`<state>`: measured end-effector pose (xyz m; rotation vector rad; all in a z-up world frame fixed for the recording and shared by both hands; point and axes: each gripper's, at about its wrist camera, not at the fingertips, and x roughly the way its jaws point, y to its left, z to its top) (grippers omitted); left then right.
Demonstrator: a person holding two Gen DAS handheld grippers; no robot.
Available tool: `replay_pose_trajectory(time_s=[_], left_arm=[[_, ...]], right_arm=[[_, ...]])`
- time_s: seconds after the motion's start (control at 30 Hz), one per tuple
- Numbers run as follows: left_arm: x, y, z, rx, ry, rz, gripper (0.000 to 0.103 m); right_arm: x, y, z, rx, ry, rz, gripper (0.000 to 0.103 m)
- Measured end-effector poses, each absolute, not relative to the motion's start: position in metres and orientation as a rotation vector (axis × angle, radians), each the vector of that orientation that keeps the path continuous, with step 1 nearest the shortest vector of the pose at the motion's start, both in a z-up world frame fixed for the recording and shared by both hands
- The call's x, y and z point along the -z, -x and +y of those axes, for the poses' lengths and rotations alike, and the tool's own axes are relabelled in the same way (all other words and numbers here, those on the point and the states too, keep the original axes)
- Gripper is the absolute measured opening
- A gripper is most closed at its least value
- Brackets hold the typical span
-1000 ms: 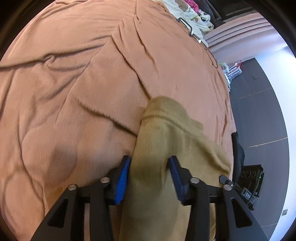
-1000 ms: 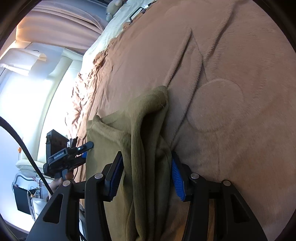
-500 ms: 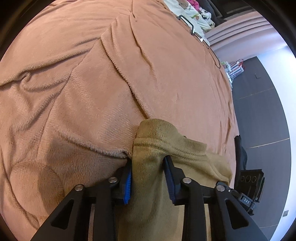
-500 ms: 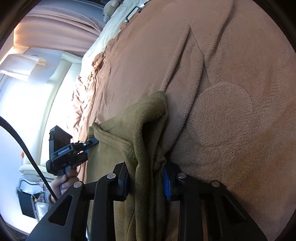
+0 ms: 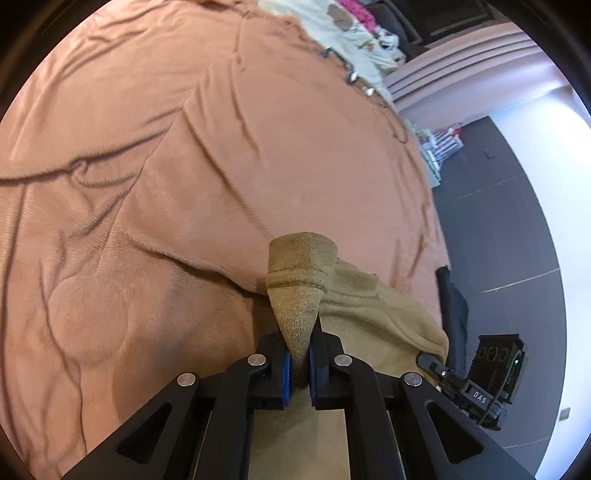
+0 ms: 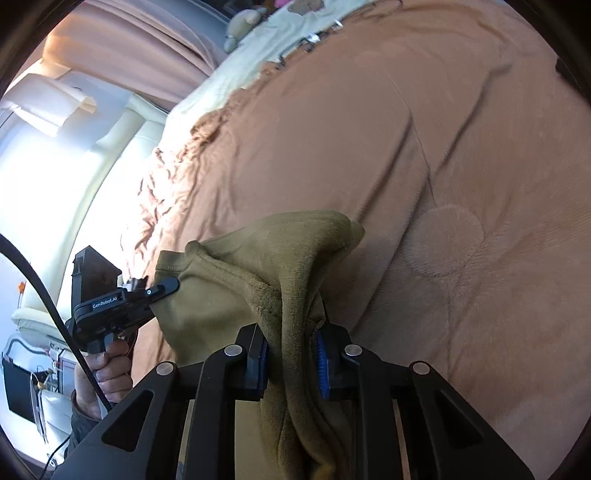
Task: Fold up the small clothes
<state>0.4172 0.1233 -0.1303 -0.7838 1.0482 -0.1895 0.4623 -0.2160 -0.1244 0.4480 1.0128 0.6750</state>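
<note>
Rumpled brown blanket (image 5: pixel 184 184) underneath, left gripper (image 5: pixel 299 365) and right gripper (image 6: pixel 291 363) both clamped on olive fleece garment (image 6: pixel 258 280); bunched thick grip may slip.

A garment (image 5: pixel 354 295) is held above a blanket (image 5: pixel 184 166) spread over a bed, pinched at one end in the left gripper (image 5: pixel 299 363) and at the other in the right gripper (image 6: pixel 291 360). Hangers (image 5: pixel 347 70) are laid at the blanket's far edge, with clothes (image 5: pixel 354 29) piled behind them.
</note>
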Motion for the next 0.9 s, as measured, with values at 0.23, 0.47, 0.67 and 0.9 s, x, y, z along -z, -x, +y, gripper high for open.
replay_pose_trajectory(time_s=[0.23, 0.47, 0.67, 0.9], left_arm=[[0.089, -0.383, 0.118, 0.233, 0.788, 0.970, 0.007], [0.043, -0.344, 0.101, 0.276, 0.768, 0.888, 0.007], [-0.006, -0.301, 0.086, 0.324, 0.743, 0.801, 0.006], [-0.059, -0.256, 0.067, 0.366, 0.711, 0.707, 0.006]], right_arm=[[0.093, -0.418, -0.227, -0.694, -0.420, 0.935, 0.017], [0.066, -0.368, -0.245, -0.710, -0.397, 0.856, 0.017], [0.036, -0.313, -0.263, -0.725, -0.362, 0.771, 0.016], [-0.020, -0.260, -0.287, -0.772, -0.335, 0.636, 0.016]])
